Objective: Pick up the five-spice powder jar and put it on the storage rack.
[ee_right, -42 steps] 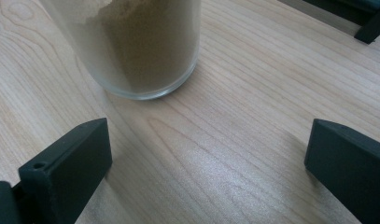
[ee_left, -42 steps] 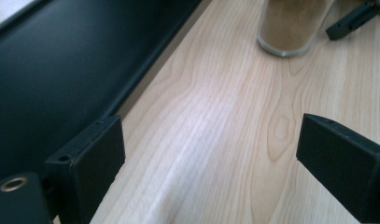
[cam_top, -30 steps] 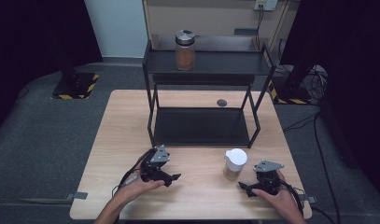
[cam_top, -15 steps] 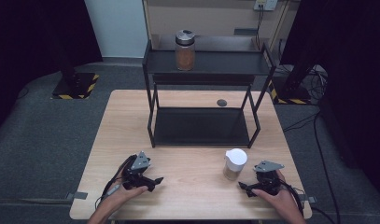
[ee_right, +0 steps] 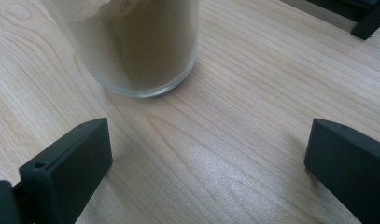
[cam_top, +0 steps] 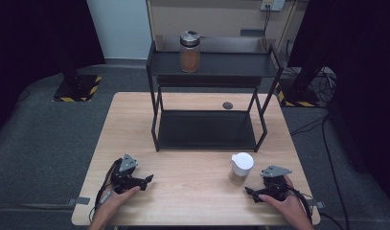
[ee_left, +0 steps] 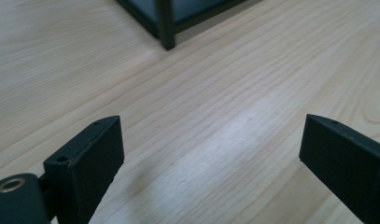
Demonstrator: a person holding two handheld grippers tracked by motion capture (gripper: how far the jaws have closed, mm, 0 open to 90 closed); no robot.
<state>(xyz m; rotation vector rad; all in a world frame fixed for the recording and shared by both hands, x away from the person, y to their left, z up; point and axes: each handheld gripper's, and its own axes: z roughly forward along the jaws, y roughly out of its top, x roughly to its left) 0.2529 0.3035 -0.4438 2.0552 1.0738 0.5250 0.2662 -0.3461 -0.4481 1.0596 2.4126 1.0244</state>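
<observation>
A glass jar point(cam_top: 241, 168) with a white lid and tan powder inside stands on the wooden table point(cam_top: 192, 191), near the front right. My right gripper point(cam_top: 248, 191) lies just right of it and points at it. In the right gripper view, this gripper point(ee_right: 208, 144) is open, and the jar point(ee_right: 136, 42) stands a little beyond its jaws. My left gripper point(cam_top: 148, 178) rests at the front left, pointing right. In the left gripper view, it point(ee_left: 211, 140) is open over bare wood.
A black two-level metal rack point(cam_top: 207, 129) stands mid-table, with one foot point(ee_left: 166, 28) ahead of the left jaws. A metal-lidded jar of brown contents point(cam_top: 189, 51) sits on its top shelf. A small dark disc point(cam_top: 227, 105) lies behind the rack.
My left hand and its gripper have moved left and nearer to the table's front edge. The right hand and the white-lidded jar have stayed where they were.
</observation>
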